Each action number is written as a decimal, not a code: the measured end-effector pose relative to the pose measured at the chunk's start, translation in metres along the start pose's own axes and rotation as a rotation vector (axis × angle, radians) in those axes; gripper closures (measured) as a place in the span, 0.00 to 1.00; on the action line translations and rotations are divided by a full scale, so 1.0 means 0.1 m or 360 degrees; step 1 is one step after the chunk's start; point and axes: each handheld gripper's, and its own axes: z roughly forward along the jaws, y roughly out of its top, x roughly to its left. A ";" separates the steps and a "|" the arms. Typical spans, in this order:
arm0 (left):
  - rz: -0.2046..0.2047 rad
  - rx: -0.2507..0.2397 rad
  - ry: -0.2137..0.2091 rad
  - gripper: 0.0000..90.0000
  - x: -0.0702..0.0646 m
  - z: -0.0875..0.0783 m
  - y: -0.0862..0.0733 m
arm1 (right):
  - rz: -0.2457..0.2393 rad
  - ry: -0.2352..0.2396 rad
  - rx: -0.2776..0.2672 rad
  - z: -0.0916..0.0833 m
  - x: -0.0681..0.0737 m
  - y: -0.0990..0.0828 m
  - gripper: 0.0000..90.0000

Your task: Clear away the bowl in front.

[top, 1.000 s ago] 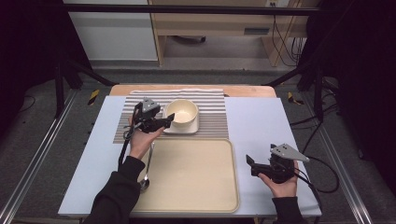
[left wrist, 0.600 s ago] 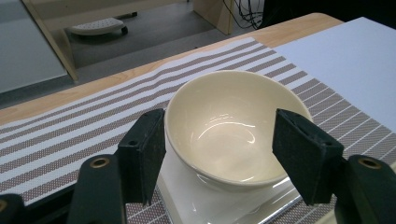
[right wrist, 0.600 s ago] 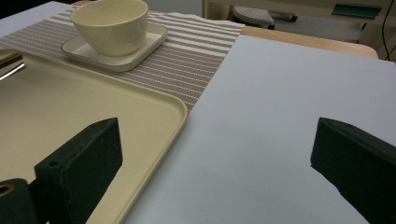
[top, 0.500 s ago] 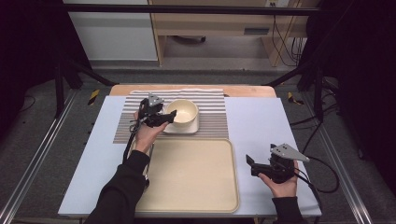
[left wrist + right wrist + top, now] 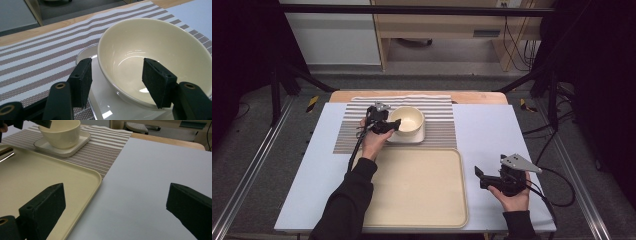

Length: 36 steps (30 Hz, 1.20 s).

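Straddling bowl point(image 5: 155, 50) rim, left tool point(image 5: 120, 80)

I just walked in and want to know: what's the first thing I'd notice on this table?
The cream bowl on its square plate, sitting on the striped mat at the back of the table. The left gripper has one jaw outside the bowl's rim and one inside; the jaws have just been closing but do not press on it yet. In front lies a big tray, and the right gripper waits open beside it.

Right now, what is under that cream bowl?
The bowl stands on a square white saucer, which lies on a striped mat. The mat beneath the saucer is covered, so anything there cannot be seen.
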 end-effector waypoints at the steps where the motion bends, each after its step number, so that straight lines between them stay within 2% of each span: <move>1: 0.0000 0.0000 0.0000 0.47 0.00 0.00 0.00 | 0.0000 0.0000 0.0000 0.00 0.00 0.00 0.03; 2: -0.0015 -0.0009 0.0001 0.47 -0.01 0.02 0.00 | 0.0001 0.0001 0.0000 0.00 0.00 0.00 0.03; 3: 0.0001 0.0013 -0.0001 0.50 0.00 0.02 0.01 | -0.0002 0.0000 0.0001 0.00 -0.01 0.00 0.03; 6: -0.0034 0.0020 0.0006 0.52 0.00 0.06 0.00 | 0.0001 0.0005 0.0004 0.00 0.00 0.00 0.03; 7: -0.0051 0.0044 -0.0007 0.54 0.01 0.08 -0.02 | 0.0002 0.0006 0.0002 0.00 0.00 0.00 0.03; 12: -0.0058 0.0085 -0.0016 0.58 0.01 0.13 -0.05 | 0.0000 0.0004 0.0005 0.00 0.00 0.00 0.03; 24: -0.0157 0.0096 -0.0052 0.64 0.06 0.16 -0.06 | -0.0002 0.0005 0.0013 0.01 0.00 0.00 0.03; 27: -0.0159 0.0110 -0.0043 0.68 0.06 0.15 -0.05 | -0.0005 0.0004 0.0013 0.01 0.00 0.00 0.03; 31: -0.0142 0.0151 -0.0015 0.80 0.06 0.13 -0.05 | -0.0012 0.0002 0.0013 0.02 0.00 -0.01 0.03; 34: -0.0130 0.0175 0.0006 0.83 0.07 0.13 -0.05 | -0.0012 0.0002 0.0013 0.02 0.00 -0.01 0.03; 36: -0.0152 0.0190 -0.0002 0.83 0.09 0.14 -0.06 | -0.0010 0.0001 0.0015 0.02 0.00 -0.01 0.03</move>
